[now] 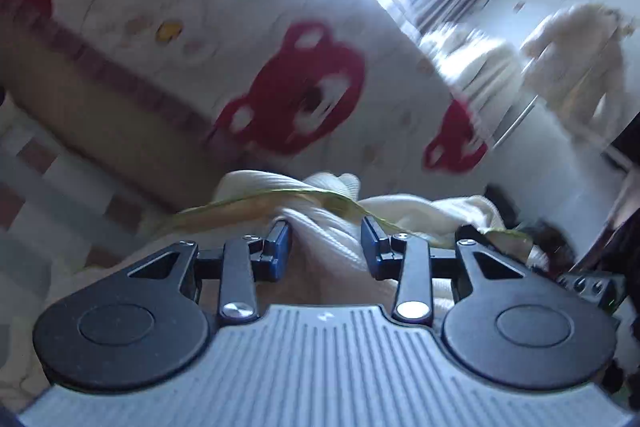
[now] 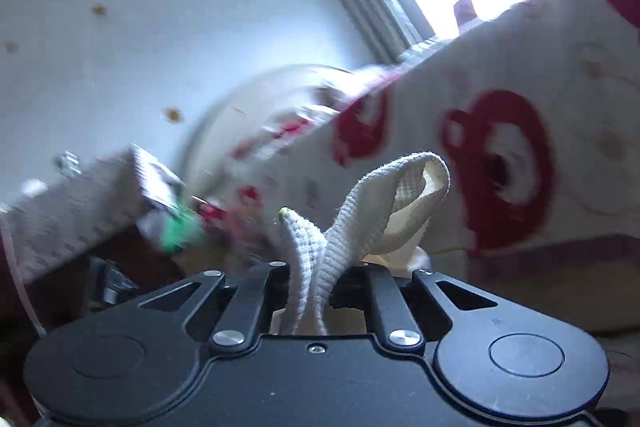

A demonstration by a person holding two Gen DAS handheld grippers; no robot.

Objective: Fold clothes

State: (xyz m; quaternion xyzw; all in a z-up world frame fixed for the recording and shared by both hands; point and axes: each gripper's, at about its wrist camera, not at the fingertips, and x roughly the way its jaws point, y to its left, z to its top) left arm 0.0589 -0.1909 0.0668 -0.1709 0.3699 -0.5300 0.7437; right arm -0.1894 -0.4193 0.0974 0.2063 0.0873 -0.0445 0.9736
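1. The bed, covered in a cream quilt printed with red bear faces, fills the background of both wrist views. The views are tilted and blurred, and no folded stack of clothes can be made out on it.

2. The cream ribbed knit garment is held up off the bed, bunched between the two tools rather than laid flat. A thin yellow-green trim runs across it in the left wrist view.

3. The left tool has its fingers fairly wide apart, with a thick roll of the knit packed between them; whether they truly clamp it cannot be told for sure, though the cloth fills the gap.

4. The right tool is closed tightly on a twisted strip of the same garment, which loops up above the fingers.

5. Judged from this, the fold on this piece is unfinished: no neat crease or flat panel shows. The lifted, gathered cloth would suit either being carried to be spread out or being brought over itself in a fold.
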